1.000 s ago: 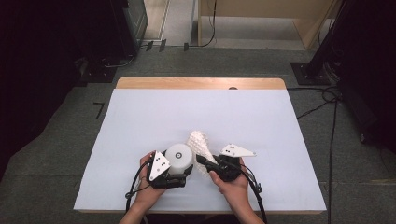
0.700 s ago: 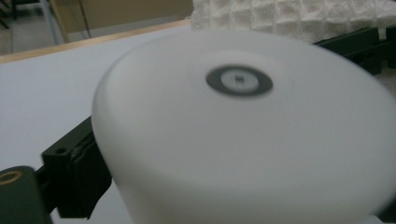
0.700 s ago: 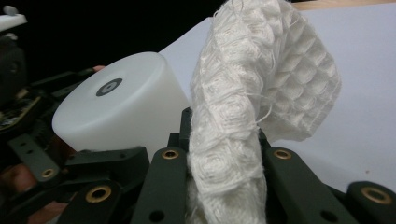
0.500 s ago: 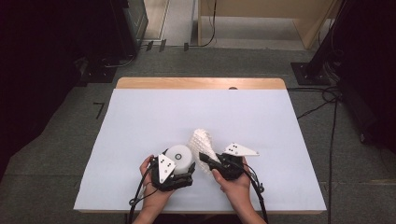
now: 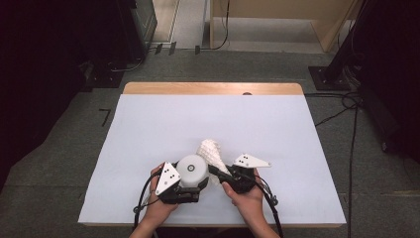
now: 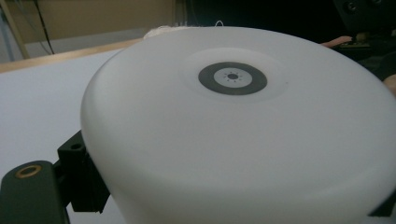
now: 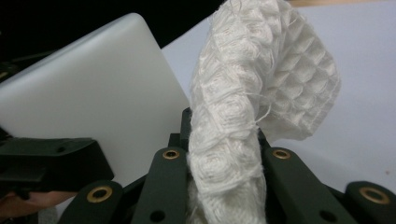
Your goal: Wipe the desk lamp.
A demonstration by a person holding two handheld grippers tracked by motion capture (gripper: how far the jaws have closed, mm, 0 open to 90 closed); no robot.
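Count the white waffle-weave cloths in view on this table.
1. The white cloth is clamped in the right gripper, sticking up beside the white round device held by the left gripper. Nothing suggests another hidden.

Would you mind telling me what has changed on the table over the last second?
Very little. The left gripper, holding the round white device, has shifted slightly toward the person and nearer the cloth. The right gripper has stayed put, still shut on the cloth, which stands up from its jaws as before. Nothing was picked up or let go, and the white table cover lies unchanged.
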